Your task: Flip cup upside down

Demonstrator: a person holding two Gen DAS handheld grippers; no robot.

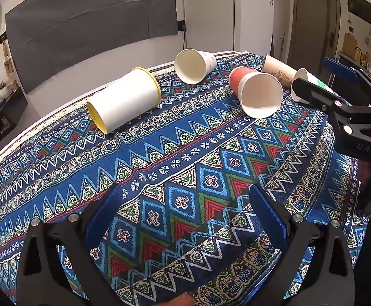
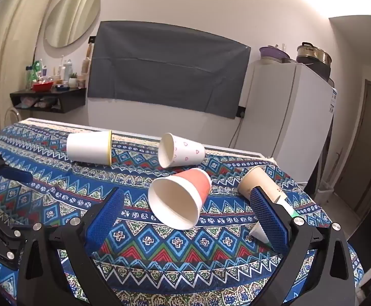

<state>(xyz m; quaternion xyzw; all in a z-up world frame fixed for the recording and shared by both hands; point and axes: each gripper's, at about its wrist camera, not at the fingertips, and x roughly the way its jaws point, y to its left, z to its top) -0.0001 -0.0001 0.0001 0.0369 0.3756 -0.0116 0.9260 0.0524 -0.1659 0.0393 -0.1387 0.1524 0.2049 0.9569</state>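
Several paper cups lie on their sides on a blue patterned tablecloth. A red cup lies with its mouth toward me, just ahead between the fingers of my right gripper, which is open and empty. The red cup also shows in the left wrist view. A white cup with a yellow rim lies at the left, a white heart-print cup at the back, a tan cup and a white-and-green cup at the right. My left gripper is open and empty over bare cloth.
The right gripper's black frame shows at the right of the left wrist view, beside the white-and-green cup. The table's far edge runs behind the cups, near a grey-covered wall panel and a white fridge.
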